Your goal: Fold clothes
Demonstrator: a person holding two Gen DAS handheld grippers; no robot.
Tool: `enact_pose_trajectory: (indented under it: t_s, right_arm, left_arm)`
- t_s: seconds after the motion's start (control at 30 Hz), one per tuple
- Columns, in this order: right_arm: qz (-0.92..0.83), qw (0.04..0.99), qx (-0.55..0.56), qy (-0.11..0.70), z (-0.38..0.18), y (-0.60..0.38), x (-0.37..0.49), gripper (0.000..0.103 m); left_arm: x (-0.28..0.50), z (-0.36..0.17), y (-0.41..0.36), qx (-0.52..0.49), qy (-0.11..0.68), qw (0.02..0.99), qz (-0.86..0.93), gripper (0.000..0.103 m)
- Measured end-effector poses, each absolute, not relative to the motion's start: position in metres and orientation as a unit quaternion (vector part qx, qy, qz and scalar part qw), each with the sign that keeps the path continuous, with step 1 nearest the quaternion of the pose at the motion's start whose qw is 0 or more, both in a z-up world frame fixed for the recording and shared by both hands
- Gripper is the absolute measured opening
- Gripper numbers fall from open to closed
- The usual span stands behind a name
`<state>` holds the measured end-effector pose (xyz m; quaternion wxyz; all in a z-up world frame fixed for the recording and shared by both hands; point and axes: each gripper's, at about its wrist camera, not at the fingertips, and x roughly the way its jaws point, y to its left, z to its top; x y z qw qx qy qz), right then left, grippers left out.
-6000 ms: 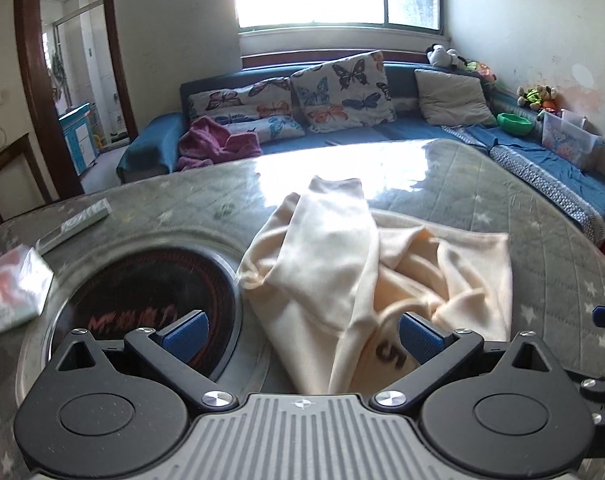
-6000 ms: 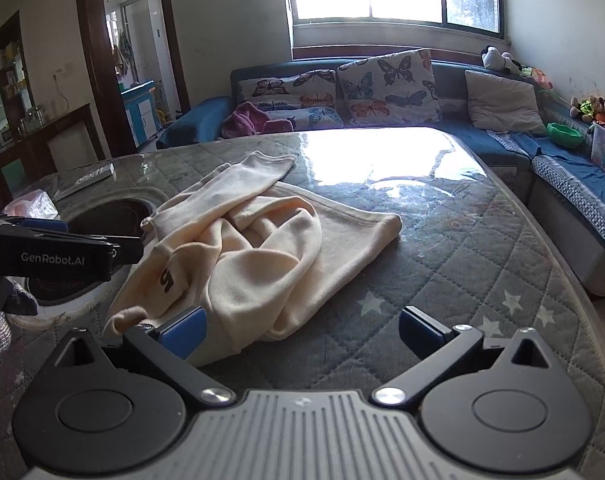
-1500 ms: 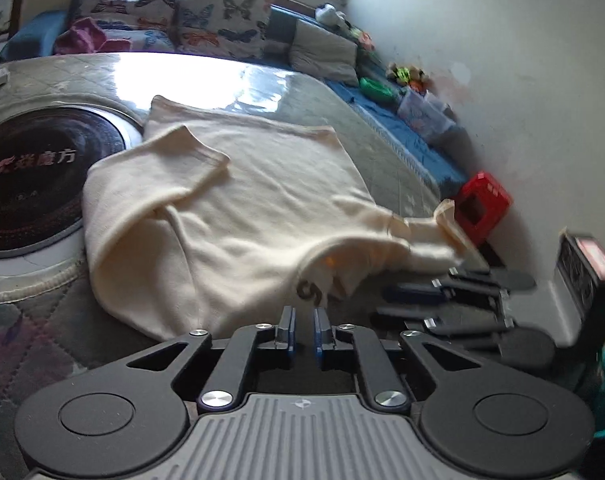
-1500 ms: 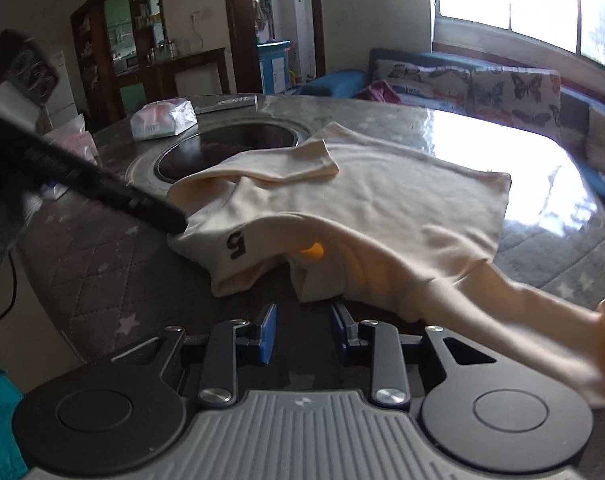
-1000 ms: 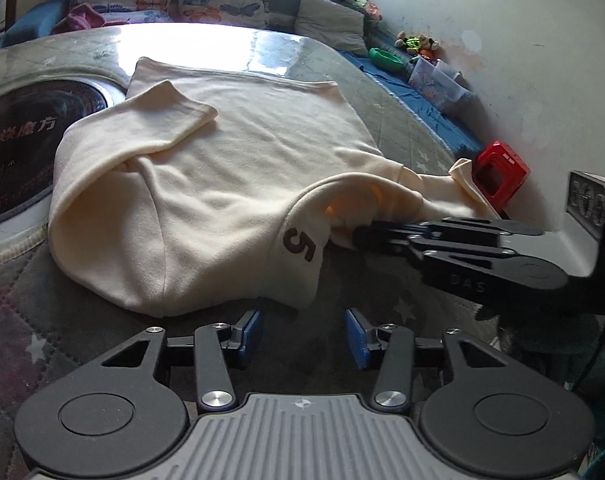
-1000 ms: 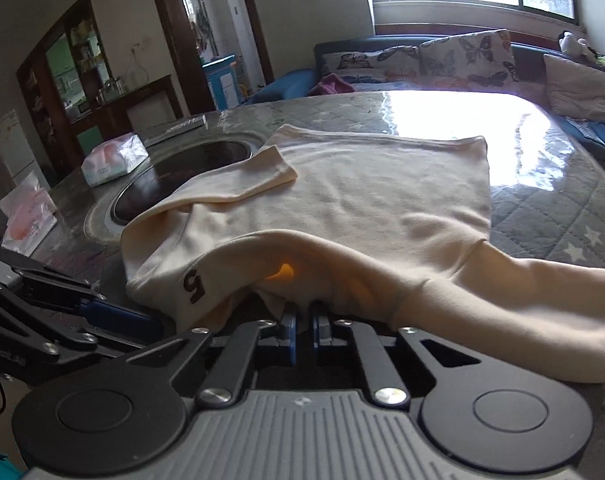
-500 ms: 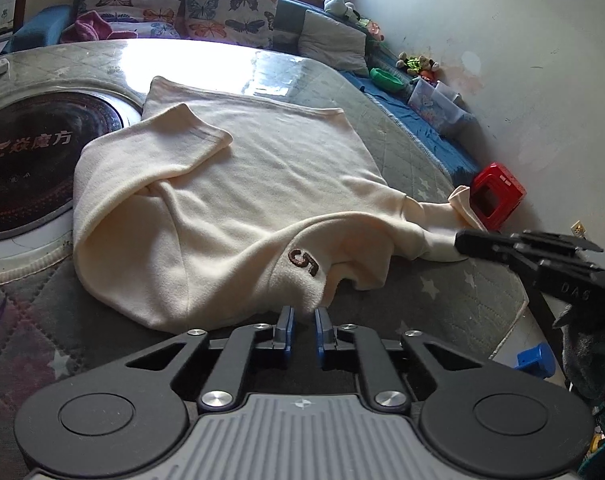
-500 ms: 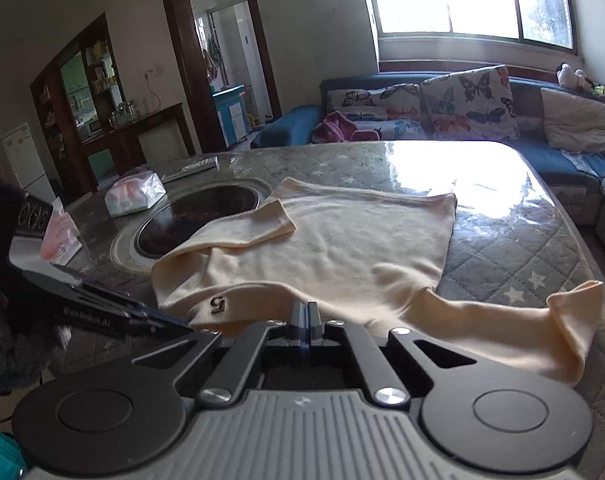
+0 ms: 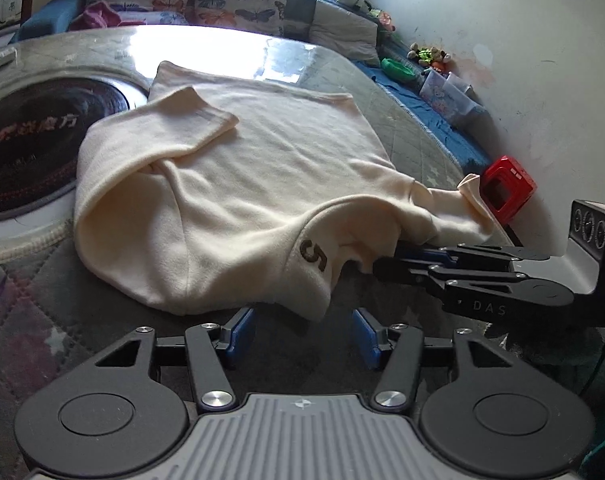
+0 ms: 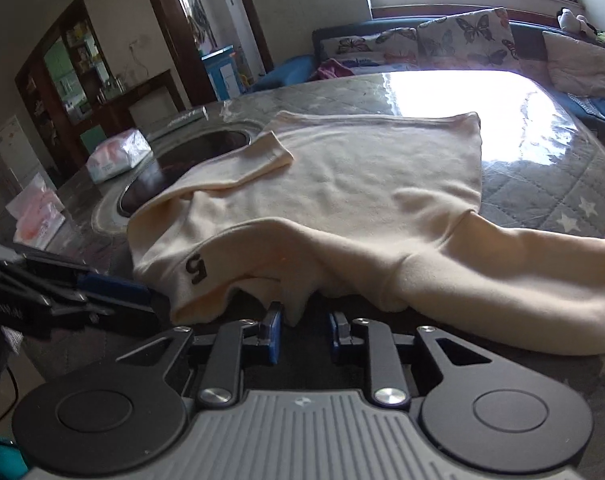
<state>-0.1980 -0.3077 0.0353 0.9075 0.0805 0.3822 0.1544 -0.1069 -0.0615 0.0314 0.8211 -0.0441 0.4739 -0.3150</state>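
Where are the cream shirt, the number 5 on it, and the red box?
cream shirt (image 9: 270, 152), left wrist view, flat middle of the body
number 5 (image 10: 195, 269), right wrist view, the dark digit
red box (image 9: 506, 194), left wrist view, its front face

Round table (image 10: 574, 184) under grey quilted star-print cover and glossy clear sheet. Round black cooktop (image 9: 26, 148) recessed in it. Directly on top: rumpled cream long-sleeved top (image 9: 230, 184) marked with a dark "5", partly over the cooktop rim; white-and-pink tissue pack (image 10: 116, 156); flat pale strip (image 10: 188, 117) beyond.
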Motion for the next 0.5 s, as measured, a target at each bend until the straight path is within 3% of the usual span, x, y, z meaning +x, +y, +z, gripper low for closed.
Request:
enact_pose_trajectory:
  t_s: [0.1,0.2,0.23,0.27,0.37,0.5]
  right_arm:
    - [0.155,0.91,0.084,0.374,0.037,-0.307,-0.2,0.005]
    - [0.158,0.914,0.07,0.366,0.042,-0.304,-0.206,0.004]
    - [0.161,0.915,0.065,0.363,0.047,-0.304,-0.21,0.004]
    - [0.165,0.917,0.061,0.359,0.052,-0.305,-0.214,0.004]
    - [0.18,0.917,0.052,0.353,0.072,-0.308,-0.227,0.004]
    - [0.199,0.911,0.036,0.36,0.094,-0.31,-0.24,0.004]
  left_arm:
    - [-0.106,0.029,-0.067,-0.047,0.472,0.823,-0.313,0.057]
    - [-0.106,0.03,-0.069,-0.048,0.47,0.824,-0.313,0.046]
    - [-0.106,0.03,-0.069,-0.045,0.47,0.824,-0.314,0.03]
    - [-0.106,0.031,-0.067,-0.045,0.47,0.822,-0.317,0.021]
    - [-0.107,0.034,-0.062,-0.043,0.469,0.819,-0.328,0.013]
    - [-0.115,0.044,-0.056,-0.029,0.465,0.811,-0.353,0.012]
